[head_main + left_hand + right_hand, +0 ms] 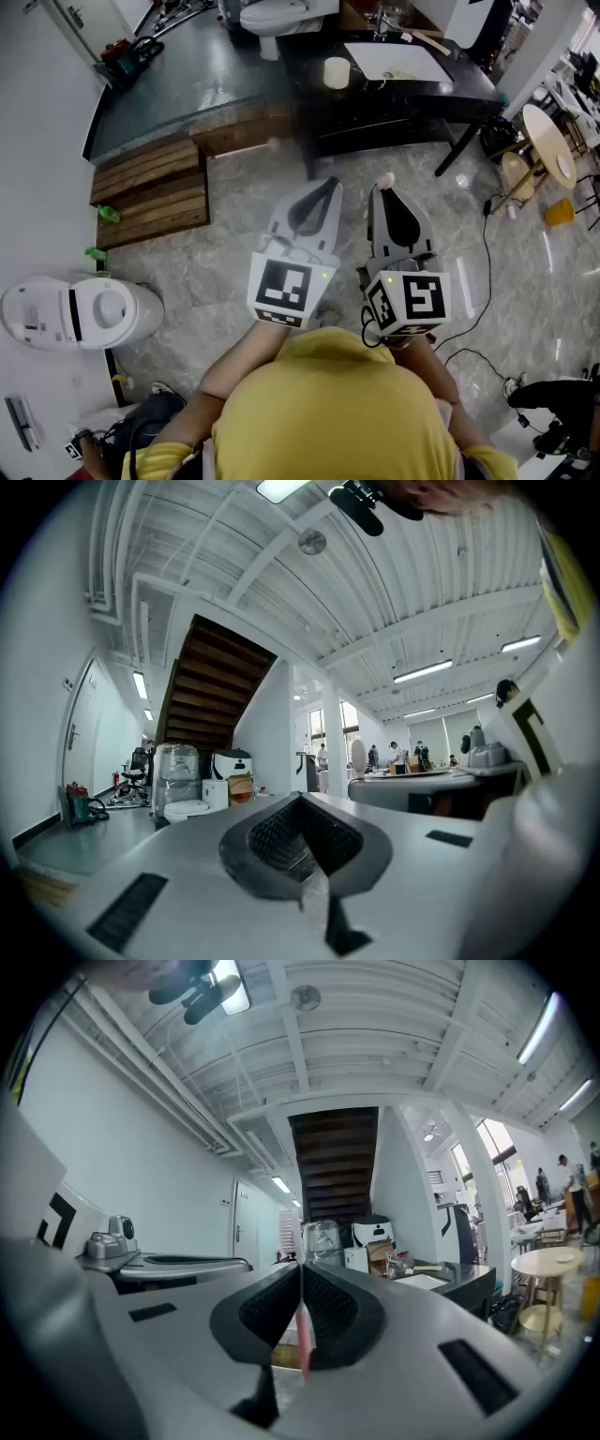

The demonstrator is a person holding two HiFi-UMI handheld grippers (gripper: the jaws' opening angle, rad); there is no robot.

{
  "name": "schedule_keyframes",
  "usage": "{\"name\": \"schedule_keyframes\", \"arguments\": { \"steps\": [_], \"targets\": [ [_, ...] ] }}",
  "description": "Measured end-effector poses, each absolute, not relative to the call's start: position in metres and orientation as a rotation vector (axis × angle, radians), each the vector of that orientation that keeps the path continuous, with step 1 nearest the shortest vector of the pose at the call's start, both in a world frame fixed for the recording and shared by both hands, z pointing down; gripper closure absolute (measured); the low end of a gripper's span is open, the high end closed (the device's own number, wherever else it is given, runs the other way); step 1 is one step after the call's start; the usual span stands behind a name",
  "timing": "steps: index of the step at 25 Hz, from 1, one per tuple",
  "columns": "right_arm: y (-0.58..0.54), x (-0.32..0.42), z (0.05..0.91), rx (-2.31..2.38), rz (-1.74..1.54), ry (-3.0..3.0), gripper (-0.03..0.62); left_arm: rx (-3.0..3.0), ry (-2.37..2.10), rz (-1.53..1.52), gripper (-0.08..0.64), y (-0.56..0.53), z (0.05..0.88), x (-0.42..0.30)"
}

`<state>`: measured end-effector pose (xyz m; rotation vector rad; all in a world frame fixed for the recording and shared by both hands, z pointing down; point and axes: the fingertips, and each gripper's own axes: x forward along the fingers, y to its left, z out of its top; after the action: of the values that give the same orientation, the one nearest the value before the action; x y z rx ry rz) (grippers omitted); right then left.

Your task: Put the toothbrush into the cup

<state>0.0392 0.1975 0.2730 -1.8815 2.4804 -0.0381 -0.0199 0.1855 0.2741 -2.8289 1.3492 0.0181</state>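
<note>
In the head view my two grippers are held side by side over the marble floor, pointing at a black counter [466, 91]. A cream cup [337, 72] stands on the counter's left end, far ahead of both. The right gripper [381, 192] is shut on a pink toothbrush [384, 179], whose head pokes out past the tips. The right gripper view shows its pink handle [303, 1342] clamped between the jaws of the right gripper [302, 1267]. The left gripper [331, 184] is shut with nothing in it, and the left gripper [302, 799] in its own view shows closed pads.
A white sink [398, 60] sits in the counter right of the cup. A wooden step [150, 192] lies at the left and a white toilet [80, 312] at the near left. A round table [548, 141] and floor cables [487, 281] are at the right.
</note>
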Motion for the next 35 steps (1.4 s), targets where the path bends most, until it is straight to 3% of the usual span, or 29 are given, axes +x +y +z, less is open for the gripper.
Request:
{"name": "schedule_keyframes", "arguments": {
  "steps": [35],
  "targets": [
    [0.158, 0.082, 0.288, -1.813, -0.132, 2.502, 0.564, -2.809, 1.441, -0.003, 0.552, 0.149, 0.286, 0.013]
  ]
}}
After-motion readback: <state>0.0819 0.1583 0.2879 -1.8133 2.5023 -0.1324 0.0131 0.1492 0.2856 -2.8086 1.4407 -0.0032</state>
